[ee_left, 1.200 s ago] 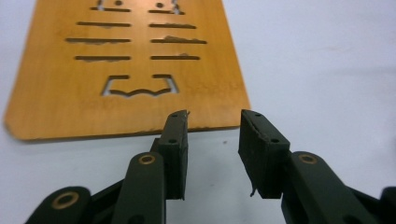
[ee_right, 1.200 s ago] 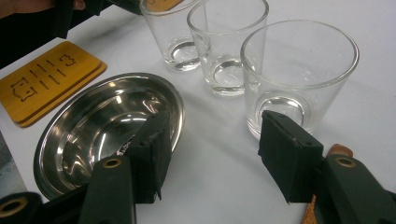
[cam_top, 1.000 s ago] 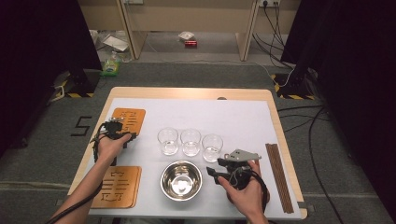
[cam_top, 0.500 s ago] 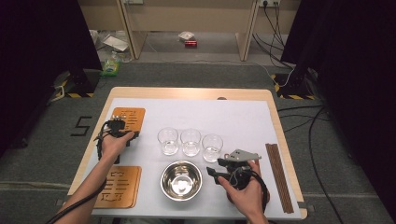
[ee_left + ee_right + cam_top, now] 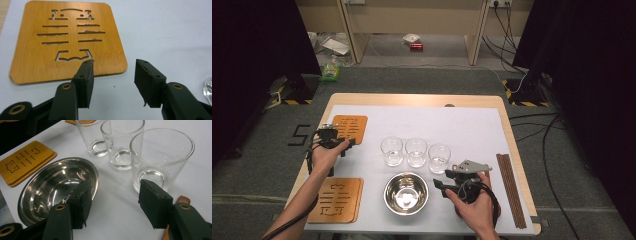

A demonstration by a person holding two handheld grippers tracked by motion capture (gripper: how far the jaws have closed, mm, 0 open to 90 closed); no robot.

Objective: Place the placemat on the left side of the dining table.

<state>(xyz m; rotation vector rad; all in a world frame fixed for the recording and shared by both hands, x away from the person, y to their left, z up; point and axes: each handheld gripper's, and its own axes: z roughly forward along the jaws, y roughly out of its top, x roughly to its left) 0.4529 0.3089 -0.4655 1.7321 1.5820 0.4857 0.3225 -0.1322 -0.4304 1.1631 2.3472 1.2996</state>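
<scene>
A cut-out wooden coaster lies flat on the white table cover, at the far left in the high view. My left gripper is at its near edge. Its jaws have just been opening and stand open with nothing between them; the left fingertip reaches just over the coaster's edge. My right gripper is open and empty, between a steel bowl and the nearest of three empty glasses. The high view has it right of the bowl.
A second coaster lies at the near left corner. The three glasses stand in a row behind the bowl. A bundle of dark wooden sticks lies along the table's right edge.
Little differs: the left hand stays at the far coaster's near edge, and the right hand has kept still.
</scene>
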